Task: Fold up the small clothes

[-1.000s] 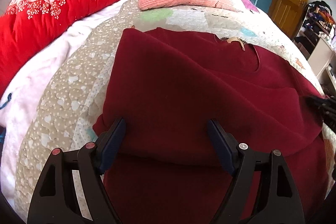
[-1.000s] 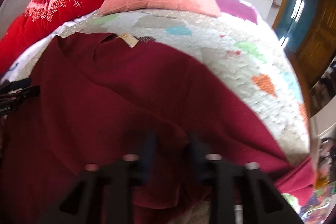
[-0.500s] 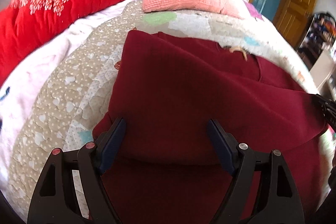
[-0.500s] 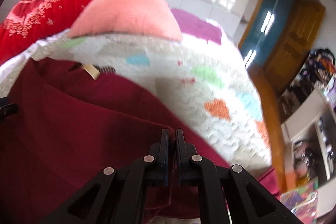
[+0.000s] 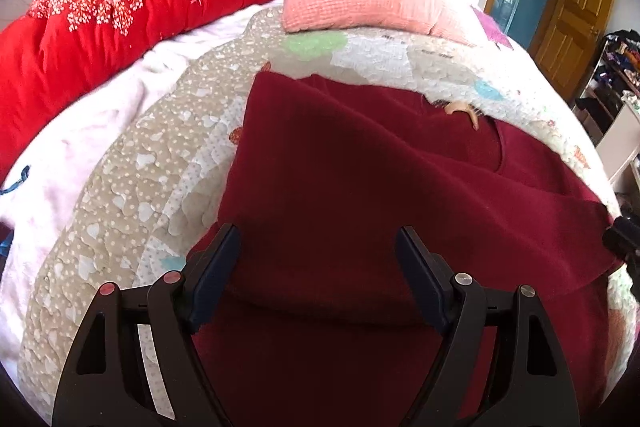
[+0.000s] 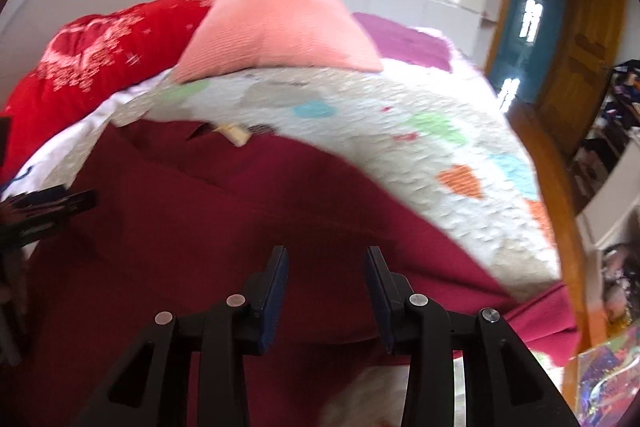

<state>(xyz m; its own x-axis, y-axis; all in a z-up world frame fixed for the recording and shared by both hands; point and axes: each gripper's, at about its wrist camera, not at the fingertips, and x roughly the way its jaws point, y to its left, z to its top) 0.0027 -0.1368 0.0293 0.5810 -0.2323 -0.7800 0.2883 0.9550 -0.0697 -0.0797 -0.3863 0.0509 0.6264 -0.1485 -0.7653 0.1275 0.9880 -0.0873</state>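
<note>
Between the right gripper's point(image 6: 326, 267) opening jaws lies only slack cloth of the dark red sweater point(image 6: 192, 227), no longer pinched. Beyond, its collar label point(image 6: 236, 134) faces the pink pillow point(image 6: 280, 31). Left gripper point(image 5: 318, 251) gapes, empty, above the folded hem. Lift clear before smoothing, lest the fold drag.

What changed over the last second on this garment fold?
The right gripper, shut on the maroon top half a second ago, has let go; its jaws are opening, clear of the cloth. The left gripper stays open above the top, which lies folded on the quilt.
</note>
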